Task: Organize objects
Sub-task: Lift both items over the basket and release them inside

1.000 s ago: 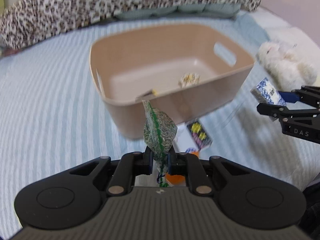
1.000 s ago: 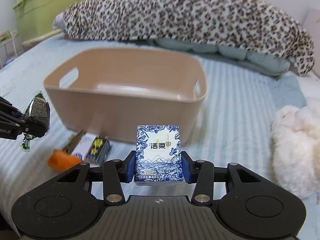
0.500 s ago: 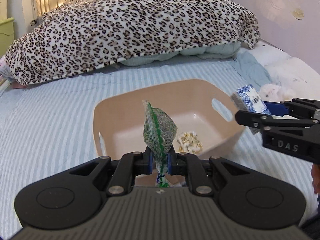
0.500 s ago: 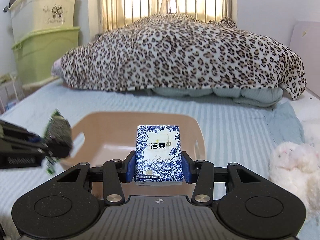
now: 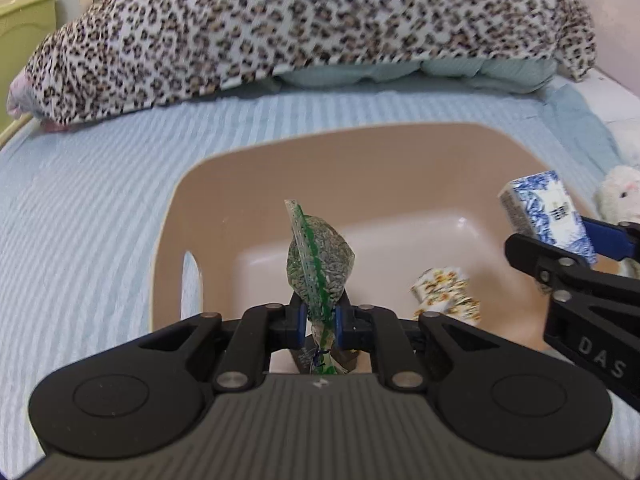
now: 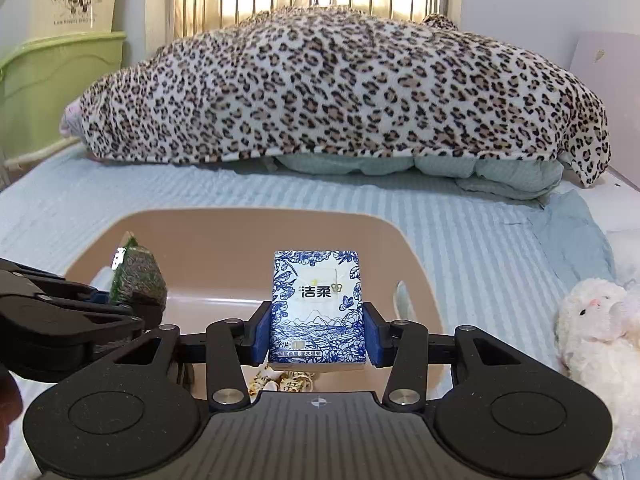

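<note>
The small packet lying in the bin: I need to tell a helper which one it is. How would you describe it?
On the striped blue bed stands a beige plastic bin. On its pale floor, toward the right in the left wrist view, lies a small white packet printed with yellow flowers. Unlike the seed bag and blue tissue pack, no gripper holds it.

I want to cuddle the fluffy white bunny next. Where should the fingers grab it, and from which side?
Probably around the round, soft body of the fluffy white plush bunny, coming down from above. It lies low on the striped blue bedsheet, beside the beige plastic tub, so its top is free and its plush should squash between the fingers.
</note>
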Tool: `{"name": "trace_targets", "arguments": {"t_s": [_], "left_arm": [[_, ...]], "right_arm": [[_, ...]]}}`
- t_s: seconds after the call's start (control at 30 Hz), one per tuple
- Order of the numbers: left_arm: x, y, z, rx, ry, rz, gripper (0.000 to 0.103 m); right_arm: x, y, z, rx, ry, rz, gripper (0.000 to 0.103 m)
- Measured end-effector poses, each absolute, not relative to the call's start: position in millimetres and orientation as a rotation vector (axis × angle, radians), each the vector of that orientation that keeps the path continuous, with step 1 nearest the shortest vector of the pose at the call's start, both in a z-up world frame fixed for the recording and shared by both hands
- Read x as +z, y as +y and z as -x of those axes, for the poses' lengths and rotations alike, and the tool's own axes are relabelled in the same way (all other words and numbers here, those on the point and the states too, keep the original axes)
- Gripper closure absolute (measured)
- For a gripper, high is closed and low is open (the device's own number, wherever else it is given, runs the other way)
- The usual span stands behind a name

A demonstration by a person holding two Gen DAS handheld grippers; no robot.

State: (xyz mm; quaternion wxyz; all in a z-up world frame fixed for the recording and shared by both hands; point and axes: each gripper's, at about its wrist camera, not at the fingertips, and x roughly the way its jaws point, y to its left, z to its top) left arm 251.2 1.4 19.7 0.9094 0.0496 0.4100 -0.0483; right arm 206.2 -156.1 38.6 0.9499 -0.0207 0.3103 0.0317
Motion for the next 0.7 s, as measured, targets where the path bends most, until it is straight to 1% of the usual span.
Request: {"name": "trace_targets", "arguments": {"t_s": [0.13, 0.27, 0.3, 0.33, 0.37, 0.4, 0.43, 0.47, 0.5, 0.53, 0.6, 0.7], "left_arm": [[2.9, 8.1, -256.7, -0.082, 0.898, -0.092, 0.089], [5.2, 12.0, -254.4, -0.079, 0.906, -0.073, 0.087], [8.6, 12.5, -252.2, -0.081, 0.904, -0.071, 0.083], [13.0, 12.5, -250.5, -0.084, 0.902, -0.073, 0.064], [17.8, 12.6, -247.4, -0.088, 0.893, -0.074, 0.057], [23.3, 13.6, -243.2, -0.095, 0.882, -0.075, 0.044], [28.3, 13.3, -239.9, -0.087, 0.871, -0.081, 0.033], [33.4, 14.6, -235.3, -0.076, 0.857, -0.085, 0.030], [38.1, 16.8, -230.9, -0.070, 0.845, -0.083, 0.029], [42.3, 18.9, -227.4, -0.067, 0.842, -0.079, 0.028], [49.1, 23.8, -220.2, -0.067, 0.846, -0.063, 0.026], [57.5, 28.2, -209.4, -0.068, 0.843, -0.068, 0.024]], "right_arm": [[25.3, -147.6, -214.7, 0.060, 0.676, 0.071, 0.061], [13.8, -145.9, -217.6, 0.056, 0.721, 0.086, 0.060], [13.2, -147.2, -216.2, 0.056, 0.725, 0.077, 0.059], [13.9, -148.6, -214.9, 0.058, 0.725, 0.070, 0.052], [16.0, -149.7, -213.1, 0.059, 0.719, 0.067, 0.051], [17.8, -150.8, -210.3, 0.062, 0.710, 0.067, 0.050], [20.4, -151.5, -207.8, 0.064, 0.704, 0.069, 0.043], [23.1, -152.5, -205.4, 0.066, 0.701, 0.071, 0.039], [26.2, -153.3, -201.3, 0.071, 0.695, 0.072, 0.032], [29.7, -154.6, -197.3, 0.078, 0.692, 0.071, 0.027], [37.2, -156.5, -188.7, 0.096, 0.696, 0.074, 0.024], [47.4, -160.2, -172.1, 0.109, 0.687, 0.078, 0.014]]}}
